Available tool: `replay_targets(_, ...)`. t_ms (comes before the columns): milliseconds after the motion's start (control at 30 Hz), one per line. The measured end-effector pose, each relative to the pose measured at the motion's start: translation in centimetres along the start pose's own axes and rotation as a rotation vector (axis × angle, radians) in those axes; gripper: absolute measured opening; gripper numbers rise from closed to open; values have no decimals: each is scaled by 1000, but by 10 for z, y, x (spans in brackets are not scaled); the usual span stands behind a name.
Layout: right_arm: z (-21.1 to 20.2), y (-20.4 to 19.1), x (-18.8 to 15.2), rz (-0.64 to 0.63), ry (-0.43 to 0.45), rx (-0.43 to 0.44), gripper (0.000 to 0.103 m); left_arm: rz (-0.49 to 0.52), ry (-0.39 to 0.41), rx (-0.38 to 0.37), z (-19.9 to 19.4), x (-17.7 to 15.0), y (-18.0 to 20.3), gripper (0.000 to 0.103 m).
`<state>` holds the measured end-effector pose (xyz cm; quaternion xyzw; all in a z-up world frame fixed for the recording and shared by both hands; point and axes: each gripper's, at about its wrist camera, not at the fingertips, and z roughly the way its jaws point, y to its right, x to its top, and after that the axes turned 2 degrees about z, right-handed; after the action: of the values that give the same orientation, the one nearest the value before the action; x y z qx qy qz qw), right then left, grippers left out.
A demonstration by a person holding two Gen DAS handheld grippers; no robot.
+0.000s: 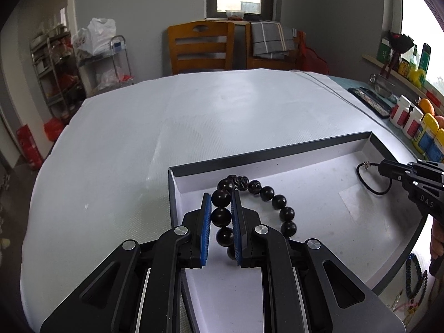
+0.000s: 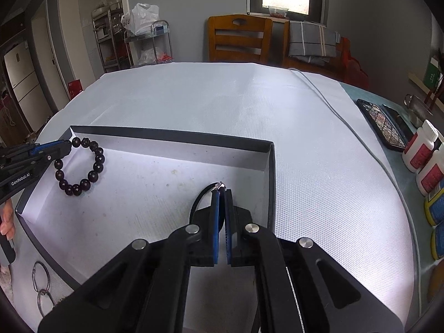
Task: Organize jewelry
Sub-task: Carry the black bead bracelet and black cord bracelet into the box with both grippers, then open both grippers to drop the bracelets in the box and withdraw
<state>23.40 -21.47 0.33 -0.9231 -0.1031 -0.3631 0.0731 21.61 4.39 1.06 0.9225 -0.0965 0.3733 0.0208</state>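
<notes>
1. The left gripper (image 1: 221,194) is clamped on the bead bracelet (image 1: 279,202), several beads caught between its blue pads (image 1: 206,216).
2. The bracelet lies in the left part of the box (image 2: 172,136), near the far left corner, the rest of its loop resting on the white floor.
3. The right gripper (image 2: 221,191) is nearly closed on the black cord (image 2: 197,198), pinching it by its small metal piece.
4. The cord sits in the right part of the box, near the right wall, well apart from the bracelet.
5. The box stands on the white-covered desk (image 2: 222,97).
6. Metal rings (image 2: 41,280) lie on the desk just outside the box's near left side.
</notes>
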Motion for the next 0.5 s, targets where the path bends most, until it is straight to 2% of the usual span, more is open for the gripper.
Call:
replay_targets(300,4,0,-1,-9,-6,-1,3,12,-4,16,0,-1,-2,15)
replay_targets(433,4,-2,-1,-23,3,-4,5,15,16,24,-4,-1,-1,33)
replay_targets(467,3,-2,-1,-23,8,-2,7,17,21,25,-5,-1,0,33)
replay_targets(500,2,-1,-1,-21,15,-1,12,18,24,25,-6,0,0,33)
